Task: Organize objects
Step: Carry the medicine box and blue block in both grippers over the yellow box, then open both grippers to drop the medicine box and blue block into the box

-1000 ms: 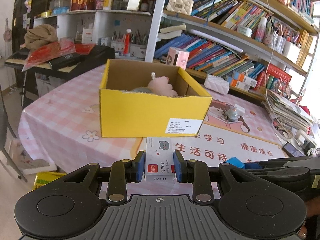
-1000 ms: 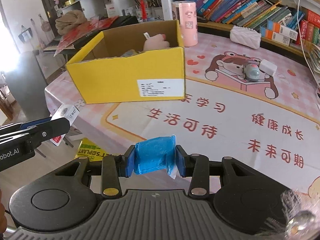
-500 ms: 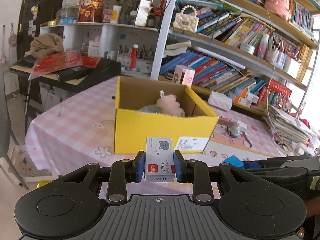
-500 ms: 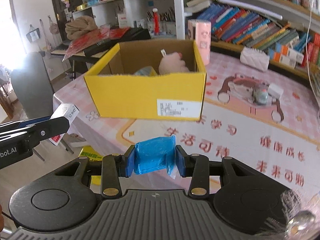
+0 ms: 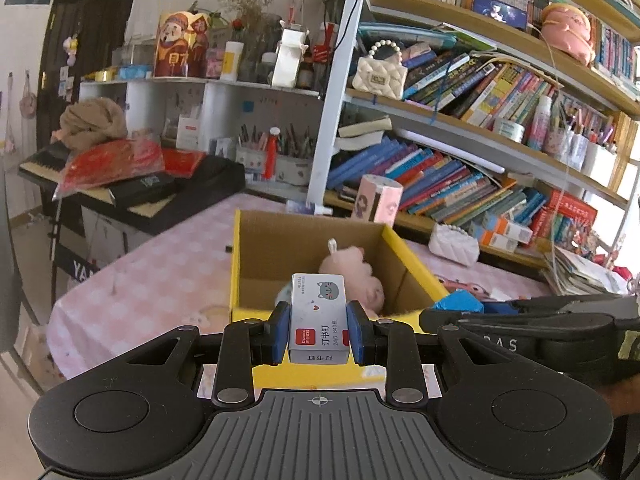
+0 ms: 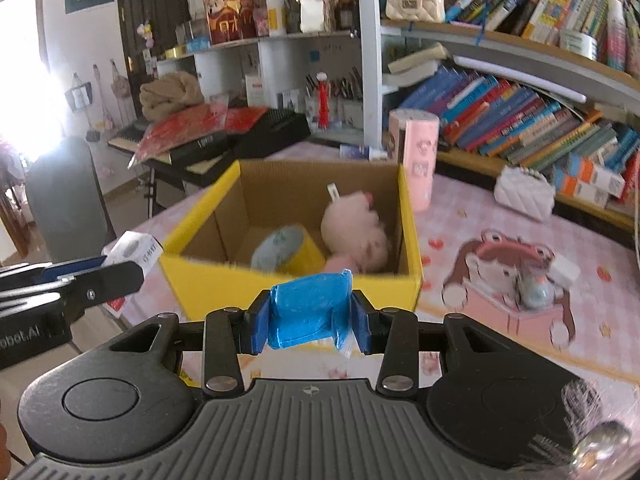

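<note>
Clamping staple box [image 5: 318, 318], blue packet [image 6: 310, 309]

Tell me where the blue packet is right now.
The blue packet sits clamped in the right tool, centre of the right wrist view, just short of the yellow box.

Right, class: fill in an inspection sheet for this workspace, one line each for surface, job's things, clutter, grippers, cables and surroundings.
Surface: table under a pink checked cloth with a cartoon print.
Job's things: yellow cardboard box, open, holding a pink plush toy and a tape roll; white staple box; blue packet.
Clutter: pink cylinder behind the box; white quilted pouch; small toy.
Grippers: left gripper shut on the staple box; right gripper shut on the blue packet; both near the box's front wall.
Cables: thin cord hanging down the shelves.
Surroundings: crowded bookshelves; keyboard at left.
</note>
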`<state>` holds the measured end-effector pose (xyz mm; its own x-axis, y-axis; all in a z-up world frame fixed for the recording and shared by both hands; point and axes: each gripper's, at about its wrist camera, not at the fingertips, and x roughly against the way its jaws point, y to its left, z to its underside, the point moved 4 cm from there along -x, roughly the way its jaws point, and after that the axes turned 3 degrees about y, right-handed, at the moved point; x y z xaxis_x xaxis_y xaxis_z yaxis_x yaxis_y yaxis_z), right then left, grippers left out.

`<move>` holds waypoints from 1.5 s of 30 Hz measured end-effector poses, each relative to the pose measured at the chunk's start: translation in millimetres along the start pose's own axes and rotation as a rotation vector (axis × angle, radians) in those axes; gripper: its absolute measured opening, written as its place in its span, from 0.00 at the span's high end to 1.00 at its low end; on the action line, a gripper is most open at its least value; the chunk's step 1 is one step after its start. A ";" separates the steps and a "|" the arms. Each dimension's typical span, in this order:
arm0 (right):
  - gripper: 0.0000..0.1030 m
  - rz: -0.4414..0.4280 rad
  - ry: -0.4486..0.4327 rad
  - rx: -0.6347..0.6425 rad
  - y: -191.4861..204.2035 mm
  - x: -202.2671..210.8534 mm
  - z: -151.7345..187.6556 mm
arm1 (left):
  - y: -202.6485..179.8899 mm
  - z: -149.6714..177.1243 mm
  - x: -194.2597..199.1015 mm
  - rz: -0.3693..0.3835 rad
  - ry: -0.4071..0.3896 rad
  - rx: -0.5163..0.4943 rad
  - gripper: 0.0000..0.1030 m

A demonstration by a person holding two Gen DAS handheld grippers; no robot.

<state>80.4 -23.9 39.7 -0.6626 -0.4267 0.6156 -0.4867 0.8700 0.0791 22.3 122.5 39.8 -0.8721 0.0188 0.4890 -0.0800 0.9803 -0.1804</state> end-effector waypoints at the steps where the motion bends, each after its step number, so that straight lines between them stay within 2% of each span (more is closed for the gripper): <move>1: 0.63 -0.004 -0.005 0.004 -1.1 -3.4 -4.5 | 0.7 -3.5 -5.4 -0.004 -0.002 0.003 0.73; 8: 0.63 -0.022 -0.009 0.044 -11.8 -36.5 -31.4 | 0.2 -21.3 -42.2 -0.030 -0.001 0.002 0.73; 16: 0.63 -0.034 0.012 0.123 -24.4 -79.3 -49.0 | -0.6 -32.0 -87.0 -0.058 0.043 -0.004 0.73; 33: 0.63 -0.087 0.133 0.324 -35.7 -158.1 -53.7 | -3.5 -29.1 -152.5 -0.110 0.174 -0.059 0.72; 45: 0.63 -0.141 0.212 0.499 -24.7 -179.5 -49.4 | -1.8 -17.4 -176.1 -0.148 0.270 -0.087 0.72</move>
<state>239.5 43.4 -33.9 -0.4677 -0.4262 0.7743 -0.8068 0.5636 -0.1771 184.5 120.8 -31.1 -0.6935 -0.0852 0.7154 -0.1447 0.9892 -0.0225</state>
